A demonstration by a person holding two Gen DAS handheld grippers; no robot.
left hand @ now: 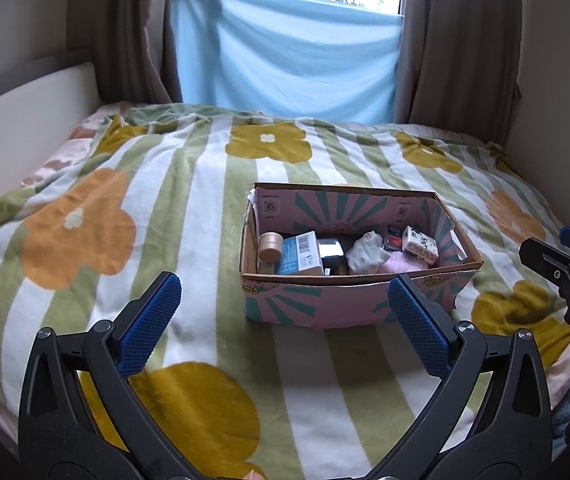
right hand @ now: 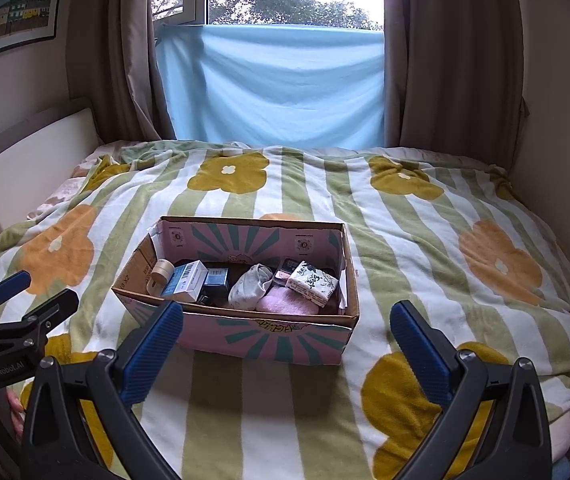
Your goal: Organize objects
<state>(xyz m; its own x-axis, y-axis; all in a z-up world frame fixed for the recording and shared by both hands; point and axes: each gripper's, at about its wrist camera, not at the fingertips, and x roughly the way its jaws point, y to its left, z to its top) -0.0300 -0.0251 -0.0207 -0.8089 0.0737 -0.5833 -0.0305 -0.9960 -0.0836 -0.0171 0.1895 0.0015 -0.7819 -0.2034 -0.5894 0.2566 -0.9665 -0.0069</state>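
A pink and teal cardboard box [left hand: 317,306] [right hand: 269,338] stands open on the flowered blanket [left hand: 189,208] [right hand: 425,248]. Inside it lie a tan round jar [left hand: 269,246] [right hand: 161,274], a blue and white carton [left hand: 300,254] [right hand: 185,280], a dark small box [left hand: 331,249] [right hand: 215,280], a white patterned sock [left hand: 367,252] [right hand: 251,286], a pink cloth [left hand: 403,265] [right hand: 287,300] and a floral tissue pack [left hand: 420,243] [right hand: 312,282]. My left gripper [left hand: 285,316] is open in front of the box, holding nothing. My right gripper [right hand: 287,342] is open too, near the box's front wall; it also shows at the edge of the left wrist view [left hand: 565,256].
A white headboard panel [left hand: 25,128] [right hand: 33,164] runs along the bed's left side. Brown curtains [left hand: 457,40] [right hand: 445,52] and a light blue cloth [left hand: 285,52] [right hand: 273,84] hang at the far end. A wall [right hand: 565,120] closes the right. A framed picture [right hand: 17,4] hangs at left.
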